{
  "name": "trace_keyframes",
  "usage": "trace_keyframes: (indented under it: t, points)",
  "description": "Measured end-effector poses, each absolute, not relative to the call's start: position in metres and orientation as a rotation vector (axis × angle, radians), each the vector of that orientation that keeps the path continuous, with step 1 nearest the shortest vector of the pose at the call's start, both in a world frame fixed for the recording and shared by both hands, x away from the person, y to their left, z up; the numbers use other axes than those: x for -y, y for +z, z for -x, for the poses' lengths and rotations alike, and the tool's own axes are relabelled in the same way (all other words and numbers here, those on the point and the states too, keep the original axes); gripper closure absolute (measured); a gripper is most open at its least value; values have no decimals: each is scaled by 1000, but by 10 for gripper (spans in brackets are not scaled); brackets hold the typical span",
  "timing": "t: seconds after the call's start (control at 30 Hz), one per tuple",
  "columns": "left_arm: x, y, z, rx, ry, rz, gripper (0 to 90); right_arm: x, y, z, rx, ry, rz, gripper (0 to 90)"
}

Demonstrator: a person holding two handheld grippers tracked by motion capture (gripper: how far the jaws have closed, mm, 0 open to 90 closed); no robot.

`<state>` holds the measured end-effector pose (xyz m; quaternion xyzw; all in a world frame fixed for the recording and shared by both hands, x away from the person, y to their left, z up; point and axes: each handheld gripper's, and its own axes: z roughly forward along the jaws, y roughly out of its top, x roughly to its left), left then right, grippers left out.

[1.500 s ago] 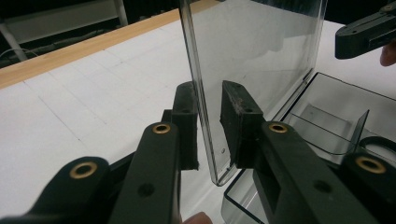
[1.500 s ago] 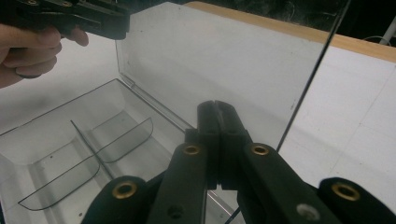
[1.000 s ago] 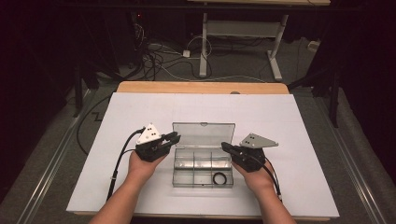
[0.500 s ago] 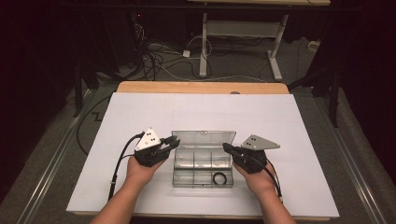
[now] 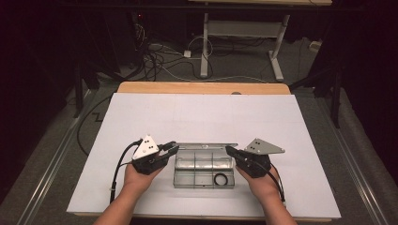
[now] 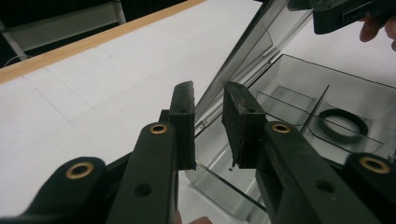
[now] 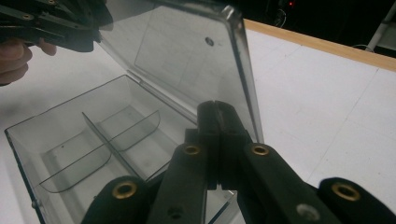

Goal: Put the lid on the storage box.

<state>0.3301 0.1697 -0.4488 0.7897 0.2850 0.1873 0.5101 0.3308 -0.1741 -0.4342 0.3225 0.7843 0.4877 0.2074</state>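
A clear plastic compartment box (image 5: 187, 178) lies near the table's front edge, its hinged lid (image 5: 206, 146) raised and leaning forward over it. A black ring (image 5: 221, 179) lies in a front compartment. My left gripper (image 5: 174, 147) is at the lid's left end. In the left gripper view the gripper (image 6: 209, 88) is open by a narrow gap, with the lid (image 6: 261, 42) just behind it and the ring (image 6: 343, 122) beyond. My right gripper (image 5: 228, 149) is at the lid's right end. In the right gripper view the gripper (image 7: 217, 105) is shut, tips against the lid's (image 7: 177, 51) edge.
A white sheet (image 5: 206, 117) covers the table, with a wooden strip (image 5: 202, 87) along the far edge. Cables and desk legs (image 5: 204, 42) are on the floor beyond. The other compartments (image 7: 56, 135) hold nothing that I can see.
The lid has swung from leaning back to tilting forward over the box. Both grippers have moved slightly forward and down with its ends.
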Motion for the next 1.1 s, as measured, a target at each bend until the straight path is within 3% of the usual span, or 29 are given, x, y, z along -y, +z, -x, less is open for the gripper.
trace_keyframes:
  t: [0.3,0.57,0.83,1.1]
  points:
    - [-180,-456,-317,-703,423,-1921,727,176,-438,-323,-2189,1358,-898,900]
    - [-192,-465,-302,-739,313,-1936,736,177,-444,-315,-2194,1362,-899,900]
    - [-181,-472,-297,-693,243,-1941,861,176,-451,-306,-2210,1339,-891,900]
    - [-172,-472,-295,-663,213,-1934,877,177,-457,-301,-2225,1317,-888,900]
